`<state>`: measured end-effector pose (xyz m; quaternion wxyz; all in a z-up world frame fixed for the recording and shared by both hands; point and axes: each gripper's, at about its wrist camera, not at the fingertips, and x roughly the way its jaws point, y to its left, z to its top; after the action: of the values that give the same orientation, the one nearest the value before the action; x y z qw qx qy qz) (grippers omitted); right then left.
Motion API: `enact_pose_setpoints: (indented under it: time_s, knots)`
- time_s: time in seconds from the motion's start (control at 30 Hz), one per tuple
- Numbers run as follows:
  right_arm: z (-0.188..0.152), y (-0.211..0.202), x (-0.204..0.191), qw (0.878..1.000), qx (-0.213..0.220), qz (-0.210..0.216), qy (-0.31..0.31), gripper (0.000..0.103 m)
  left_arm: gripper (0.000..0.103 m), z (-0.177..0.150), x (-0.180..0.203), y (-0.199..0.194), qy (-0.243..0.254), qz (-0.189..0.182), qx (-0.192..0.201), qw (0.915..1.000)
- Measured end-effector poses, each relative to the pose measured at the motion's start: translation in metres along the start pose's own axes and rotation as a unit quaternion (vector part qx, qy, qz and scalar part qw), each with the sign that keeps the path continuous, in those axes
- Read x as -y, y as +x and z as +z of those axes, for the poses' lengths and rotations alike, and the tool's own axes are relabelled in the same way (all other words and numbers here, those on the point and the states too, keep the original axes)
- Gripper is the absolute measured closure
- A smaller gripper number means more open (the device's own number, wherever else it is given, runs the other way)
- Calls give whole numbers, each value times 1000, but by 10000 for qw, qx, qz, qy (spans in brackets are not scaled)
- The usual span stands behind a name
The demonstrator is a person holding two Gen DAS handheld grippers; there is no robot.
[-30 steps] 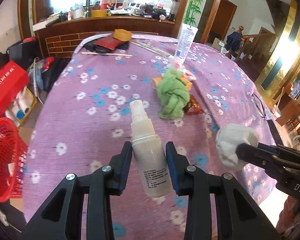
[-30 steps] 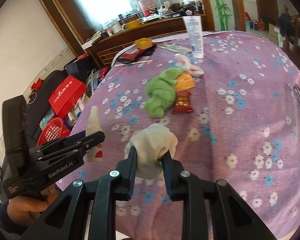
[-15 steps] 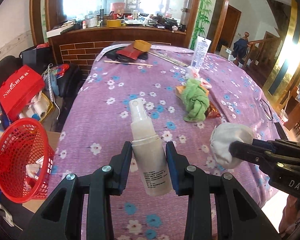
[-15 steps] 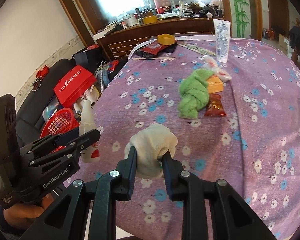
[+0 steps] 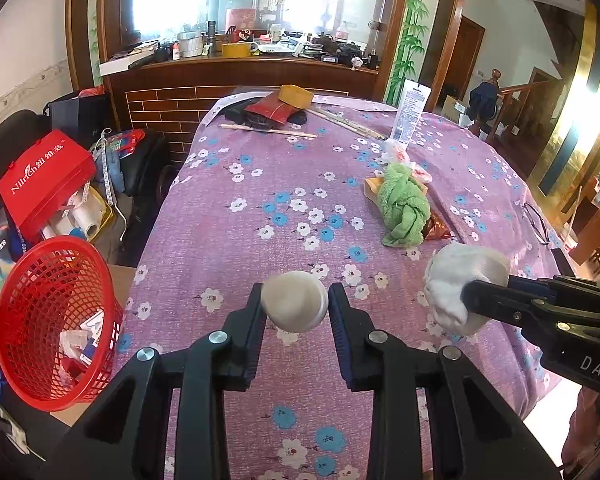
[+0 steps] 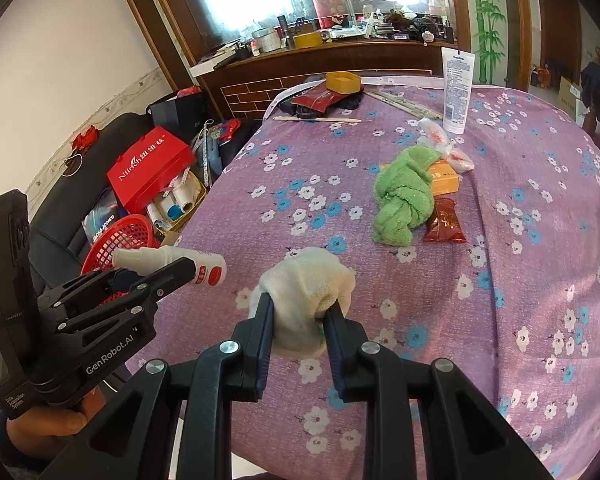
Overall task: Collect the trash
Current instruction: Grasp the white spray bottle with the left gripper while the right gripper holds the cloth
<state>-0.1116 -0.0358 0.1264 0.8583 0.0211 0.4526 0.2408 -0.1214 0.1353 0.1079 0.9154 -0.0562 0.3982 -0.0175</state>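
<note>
The left tool (image 5: 294,307), its jaws just closing further, is gripping a bottle (image 5: 294,301); the right tool (image 6: 299,311) is clamping a white wad (image 6: 305,294) above the table (image 6: 500,208)

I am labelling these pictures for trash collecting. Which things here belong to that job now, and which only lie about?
In the job:
- spray bottle in the left gripper
- white wad in the right gripper
- red basket beside the table

Lying about:
- green cloth
- lotion tube
- chopsticks
</note>
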Motion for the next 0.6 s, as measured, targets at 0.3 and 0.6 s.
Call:
enact_pose_setpoints:
  time_s: [0.3,0.6]
  knots:
    - [-1,2,-4,10000,-16,-11,29,77,74,-2,-7,-2,-54,-66,-37,10000]
    - [0,4,-5,10000,-21,6,-9,77,74,-2,-9,-2,-103,-68,-22,9999]
